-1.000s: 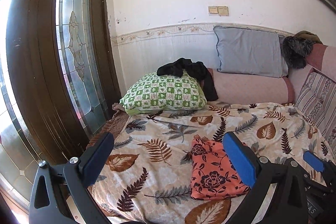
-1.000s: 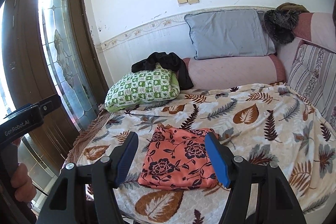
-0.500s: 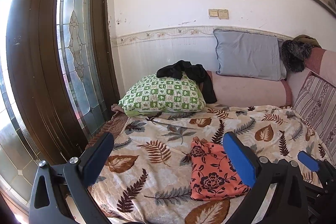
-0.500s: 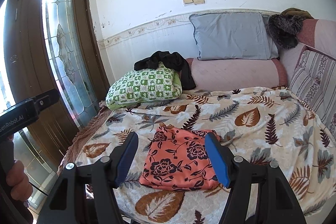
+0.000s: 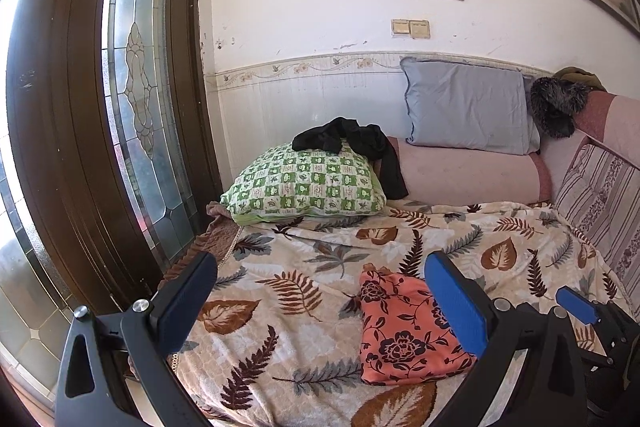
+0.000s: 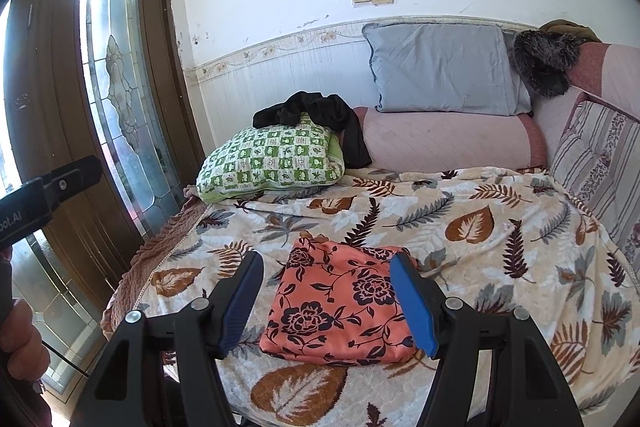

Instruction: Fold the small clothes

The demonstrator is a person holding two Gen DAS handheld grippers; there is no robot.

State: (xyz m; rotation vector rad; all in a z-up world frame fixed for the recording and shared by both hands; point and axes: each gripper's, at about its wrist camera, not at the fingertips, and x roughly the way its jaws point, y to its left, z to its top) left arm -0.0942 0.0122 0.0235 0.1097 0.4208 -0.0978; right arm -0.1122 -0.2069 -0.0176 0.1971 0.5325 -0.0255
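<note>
Risk comes mainly from the soft leaf-print blanket (image 6: 480,227) under everything. Left gripper (image 5: 320,303) hangs with its jaws spread wide and nothing between them; the folded coral floral garment (image 5: 400,331) lies ahead of it toward its right finger. Right gripper (image 6: 326,303) also stands spread and empty, the garment (image 6: 340,307) lying flat on the bed directly ahead between its fingers, untouched. A low pinch could catch blanket pile along with the cloth and drag the fold open. Farther ahead, a black garment (image 6: 316,115) drapes over the green checked pillow (image 6: 272,159), probably unfolded.
</note>
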